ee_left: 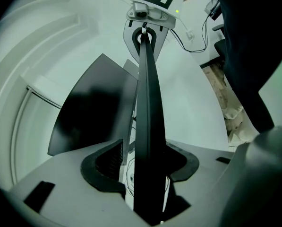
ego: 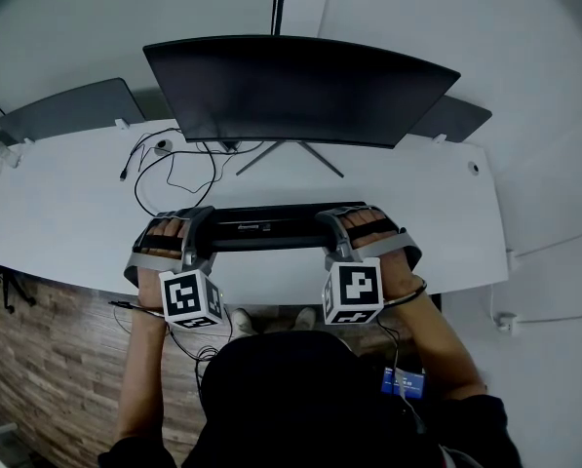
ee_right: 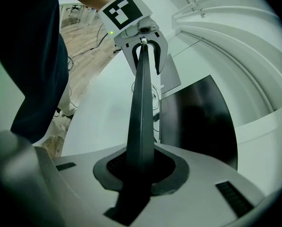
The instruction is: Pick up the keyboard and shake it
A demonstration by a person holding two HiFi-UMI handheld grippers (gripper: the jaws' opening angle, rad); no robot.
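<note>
Closest in, between the jaws of the left gripper [ego: 199, 226]: left end of the keyboard [ego: 271, 228], standing edge-on, jaws parted roughly halfway with a gap showing along one pad [ee_left: 105, 162], so bracketed rather than clamped. Opposite, right gripper [ego: 335, 226] closed tight on the other end, pressed to both faces. Slung between the two as a thin dark bar over the near part of the white desk [ego: 66, 213], apparently raised off it, though hard to confirm. Likely to handle as light, stiff and flat: no sag visible along its length, smooth plastic faces probably a little slippery, keys liable to rattle or pop under rough treatment. Best taken at the short ends, across the thickness, seated deep in the ribbed jaws, both sides firm before any shaking; with only one end pinched, prone to pivot and droop. Near desk edge just beneath the grippers, wood floor [ego: 37, 359] below, so a slip there probably costly. Beyond, bare desktop to left and right, generous room for sideways swings. Further back, loose cables [ego: 169, 164] trailing left of centre, worth keeping clear of; possibly tethering the keyboard, cannot tell. Farthest, wide curved monitor [ego: 300, 86] close behind, limiting forward travel; safer to shake up and down or toward the body.
</note>
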